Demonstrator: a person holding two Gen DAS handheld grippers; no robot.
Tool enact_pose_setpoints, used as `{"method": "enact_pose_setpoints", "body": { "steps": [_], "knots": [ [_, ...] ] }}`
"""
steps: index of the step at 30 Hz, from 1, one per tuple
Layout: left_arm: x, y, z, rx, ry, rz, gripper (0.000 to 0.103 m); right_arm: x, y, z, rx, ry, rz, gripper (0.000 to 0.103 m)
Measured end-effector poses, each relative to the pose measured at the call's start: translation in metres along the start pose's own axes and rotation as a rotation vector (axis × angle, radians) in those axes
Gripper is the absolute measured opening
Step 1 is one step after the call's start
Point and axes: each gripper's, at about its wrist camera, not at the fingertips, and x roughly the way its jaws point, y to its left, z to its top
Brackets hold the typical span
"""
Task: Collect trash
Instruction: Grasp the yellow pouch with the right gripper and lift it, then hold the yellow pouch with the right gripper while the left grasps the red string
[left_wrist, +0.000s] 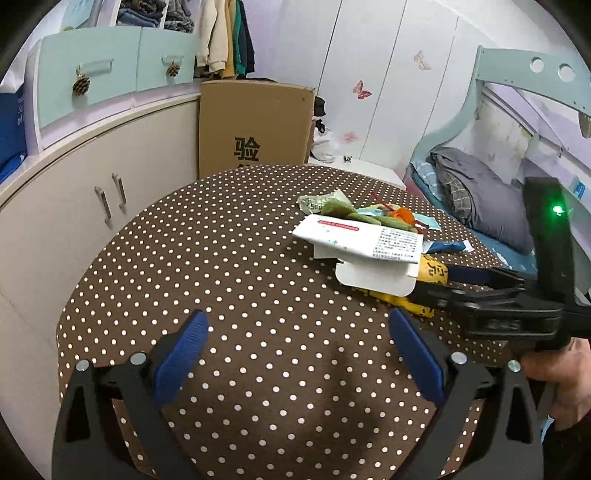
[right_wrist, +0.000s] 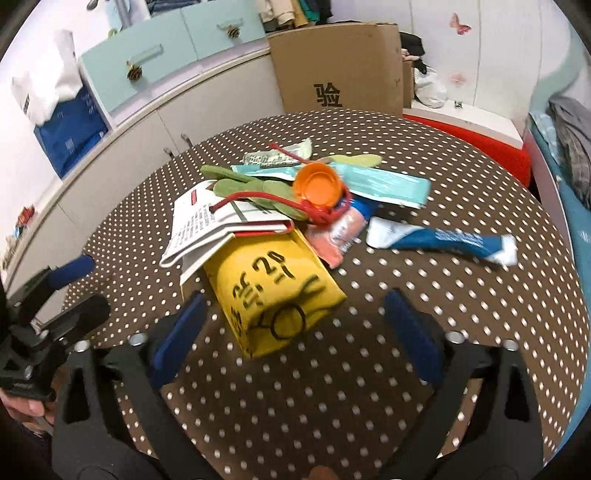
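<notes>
Two claws: both hover low over the bench (left_wrist: 184, 258), each with its blue pads spread apart and nothing between them.
Left claw (left_wrist: 295, 343): over bare dotted cloth, well short of the trash, which lies ahead and to its right.
Right claw (right_wrist: 291, 325): just before the near end of the yellow packet (right_wrist: 273, 291), pads either side of it but not touching.
Trash pile: heaped toward the far right part of the bench.
Yellow packet: nearest piece, black writing on it, partly under the white leaflet (right_wrist: 218, 225).
Orange cap (right_wrist: 319, 183): on top of the heap, open side up, beside a red string (right_wrist: 258, 195).
Green strips (right_wrist: 255, 188): across the leaflet.
Blue wrapper (right_wrist: 447, 240): alone on the cloth, right of the heap.
Teal wrapper (right_wrist: 384, 184): behind the cap.
Cardboard box (left_wrist: 255, 125): standing beyond the bench.
</notes>
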Motion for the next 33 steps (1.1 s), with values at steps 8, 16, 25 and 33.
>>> {"method": "enact_pose_setpoints", "body": {
  "steps": [8, 16, 25, 33],
  "knots": [
    [0.006, -0.008, 0.008, 0.020, 0.002, -0.002, 0.096, -0.018, 0.005, -0.014, 0.032, -0.047, 0.055, 0.047],
    [0.018, -0.025, 0.012, 0.086, 0.019, -0.003, 0.096, -0.049, 0.008, -0.046, 0.050, -0.030, 0.003, 0.054],
    [0.046, -0.044, 0.024, 0.194, 0.059, 0.029, 0.096, -0.049, 0.002, -0.049, -0.007, -0.012, -0.040, 0.079],
    [0.045, -0.024, 0.022, 0.101, 0.081, 0.006, 0.096, -0.037, 0.006, -0.032, -0.016, -0.025, 0.045, 0.055]
  ]
}}
